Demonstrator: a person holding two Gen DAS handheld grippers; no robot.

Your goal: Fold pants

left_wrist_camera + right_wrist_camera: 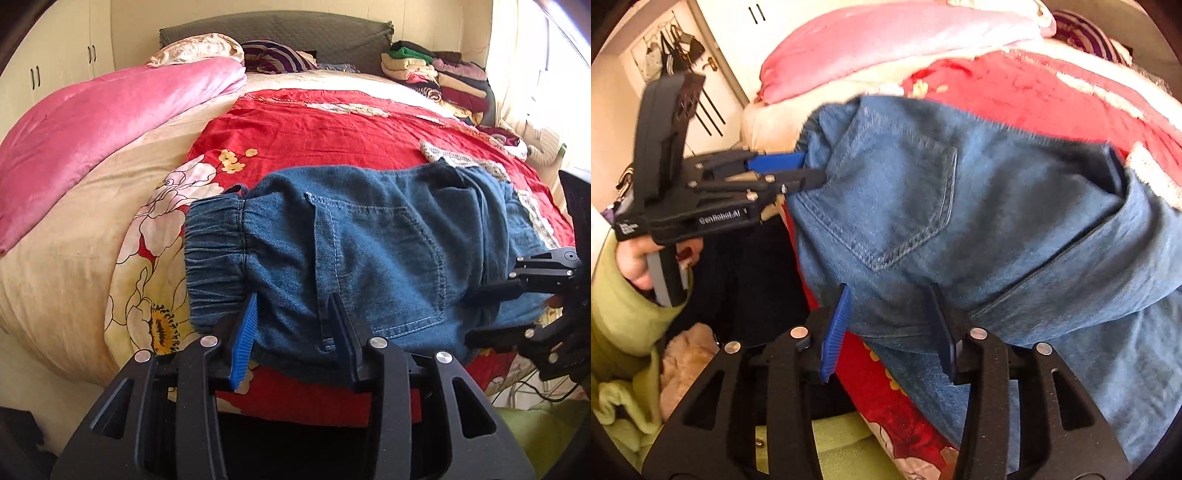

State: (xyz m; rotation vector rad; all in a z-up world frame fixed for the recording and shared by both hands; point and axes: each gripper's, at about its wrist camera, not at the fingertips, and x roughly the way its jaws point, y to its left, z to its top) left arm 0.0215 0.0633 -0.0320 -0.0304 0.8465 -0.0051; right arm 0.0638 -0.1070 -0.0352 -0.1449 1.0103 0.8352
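Both handheld tools are matte black plastic: the left gripper [291, 336] and right gripper [890, 328] have triangular cut-outs in the arms, round silver rivets and ribbed blue pads [835, 332]. White "GenRobot.AI" lettering marks the left tool's body. The person's hand [635, 266] wears a light green fleece sleeve [624, 325].

Folded jeans [369, 251] on red bedspread [314, 129] — left gripper [291, 328] straddling hem
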